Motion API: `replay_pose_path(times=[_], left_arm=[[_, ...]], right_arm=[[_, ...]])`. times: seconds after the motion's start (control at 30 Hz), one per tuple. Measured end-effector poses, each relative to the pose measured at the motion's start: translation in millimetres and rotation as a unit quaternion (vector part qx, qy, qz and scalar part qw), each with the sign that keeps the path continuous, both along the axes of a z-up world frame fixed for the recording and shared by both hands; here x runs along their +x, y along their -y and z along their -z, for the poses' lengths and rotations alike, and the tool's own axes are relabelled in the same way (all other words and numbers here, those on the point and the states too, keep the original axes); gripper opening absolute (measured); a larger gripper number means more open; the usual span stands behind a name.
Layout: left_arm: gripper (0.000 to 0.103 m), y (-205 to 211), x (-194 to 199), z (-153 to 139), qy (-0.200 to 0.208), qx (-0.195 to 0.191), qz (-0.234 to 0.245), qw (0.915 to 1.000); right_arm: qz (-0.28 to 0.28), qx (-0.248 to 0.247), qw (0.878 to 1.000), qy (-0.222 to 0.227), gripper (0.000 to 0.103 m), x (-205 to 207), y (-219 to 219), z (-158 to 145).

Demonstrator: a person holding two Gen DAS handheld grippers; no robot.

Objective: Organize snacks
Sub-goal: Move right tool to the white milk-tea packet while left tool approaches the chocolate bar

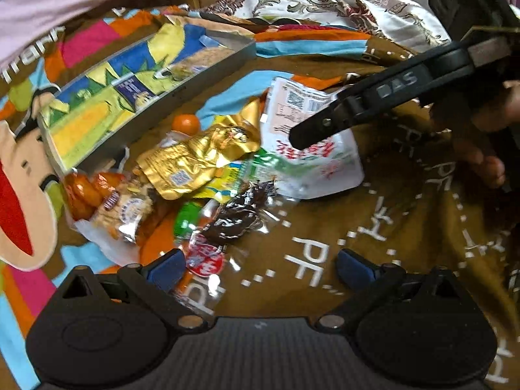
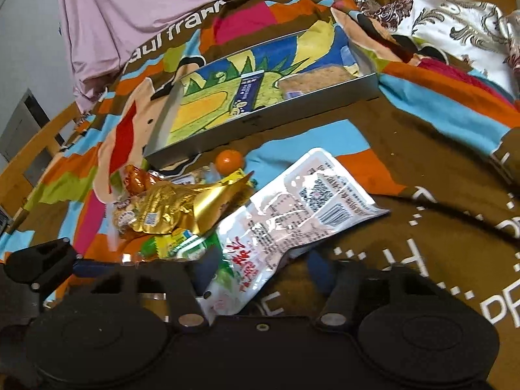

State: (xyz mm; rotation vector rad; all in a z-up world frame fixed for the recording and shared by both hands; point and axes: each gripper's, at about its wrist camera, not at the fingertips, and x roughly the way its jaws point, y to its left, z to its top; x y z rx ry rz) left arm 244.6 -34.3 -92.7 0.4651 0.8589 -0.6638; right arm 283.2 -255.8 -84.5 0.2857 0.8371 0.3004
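Observation:
A pile of snack packets lies on a brown printed blanket. A white packet with red writing (image 2: pixel 276 224) lies between the spread fingers of my right gripper (image 2: pixel 260 273), which is open; the packet (image 1: pixel 312 149) and that gripper's arm (image 1: pixel 373 104) also show in the left wrist view. A gold foil packet (image 1: pixel 198 159) (image 2: pixel 182 208), a dark brown packet (image 1: pixel 237 214), a green-yellow packet (image 2: pixel 182 243) and an orange ball (image 1: pixel 186 123) (image 2: pixel 229 160) lie beside it. My left gripper (image 1: pixel 256 268) is open and empty, just short of a red-labelled packet (image 1: pixel 206 260).
A shallow grey box (image 1: pixel 182 89) (image 2: pixel 260 120) with a colourful printed inside stands behind the pile. A patterned satin cloth (image 1: pixel 325 3) and a wooden bed frame (image 2: pixel 35 149) lie beyond. A lilac sheet (image 2: pixel 156 6) hangs at the back.

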Motion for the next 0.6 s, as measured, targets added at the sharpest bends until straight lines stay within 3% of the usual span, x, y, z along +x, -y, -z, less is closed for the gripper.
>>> replay_pose_path(times=[0.03, 0.13, 0.33, 0.5, 0.6], left_arm=[[0.102, 1, -1, -1, -0.007, -0.001, 0.002, 1.0], [0.102, 1, -2, -2, -0.038, -0.017, 0.007, 0.9991], [0.102, 1, -9, -13, 0.031, -0.003, -0.004, 0.9995], [0.102, 6, 10, -9, 0.014, 0.026, 0.022, 0.9993], [0.102, 10, 22, -3, -0.017, 0.028, 0.043, 0.9985]], right_arm=[[0.002, -0.013, 1.0, -0.001, 0.037, 0, -1, 0], [0.007, -0.021, 1.0, -0.001, 0.031, -1, 1, -1], [0.011, -0.012, 1.0, -0.004, 0.03, -2, 3, -1], [0.011, -0.009, 1.0, -0.009, 0.03, -1, 4, 0], [0.007, -0.013, 1.0, -0.007, 0.03, 0, 2, 0]])
